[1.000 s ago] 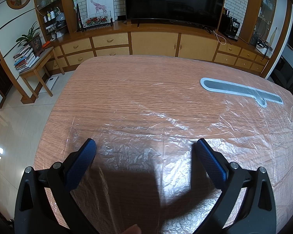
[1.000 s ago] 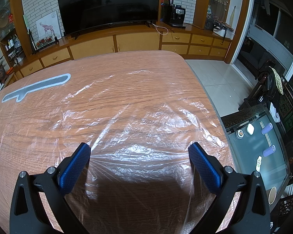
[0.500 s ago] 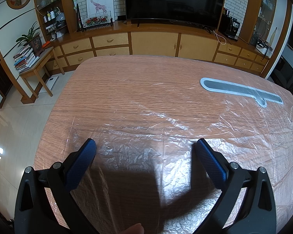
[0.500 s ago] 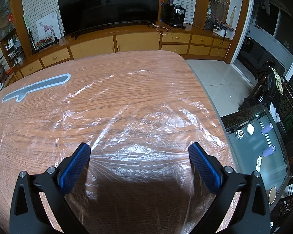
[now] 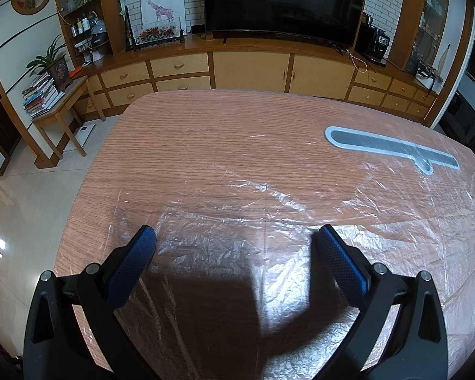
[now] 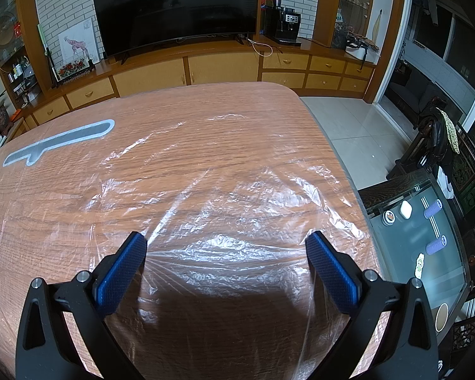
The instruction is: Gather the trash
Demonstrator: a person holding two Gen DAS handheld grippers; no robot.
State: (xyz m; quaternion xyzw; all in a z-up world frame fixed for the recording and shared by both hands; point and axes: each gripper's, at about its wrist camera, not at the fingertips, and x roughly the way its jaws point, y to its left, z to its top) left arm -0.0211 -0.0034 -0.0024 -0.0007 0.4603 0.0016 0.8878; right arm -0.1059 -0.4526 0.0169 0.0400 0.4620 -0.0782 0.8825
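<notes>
A thin clear plastic sheet (image 5: pixel 237 209) lies crinkled over the wooden table (image 5: pixel 180 133); it also shows in the right wrist view (image 6: pixel 224 190). My left gripper (image 5: pixel 236 240) is open and empty, hovering over the sheet near the table's front. My right gripper (image 6: pixel 226 247) is open and empty, over the sheet near the table's right front corner. A grey flat inset strip (image 5: pixel 389 150) sits under the plastic at the far side; it also shows in the right wrist view (image 6: pixel 60 141). No loose trash pieces are visible.
A wooden cabinet wall with a large TV (image 5: pixel 281 3) stands behind the table. A side table with books and a plant (image 5: pixel 50 85) is at the left. A dark glass coffee table (image 6: pixel 421 240) stands to the right of the table edge (image 6: pixel 342 164).
</notes>
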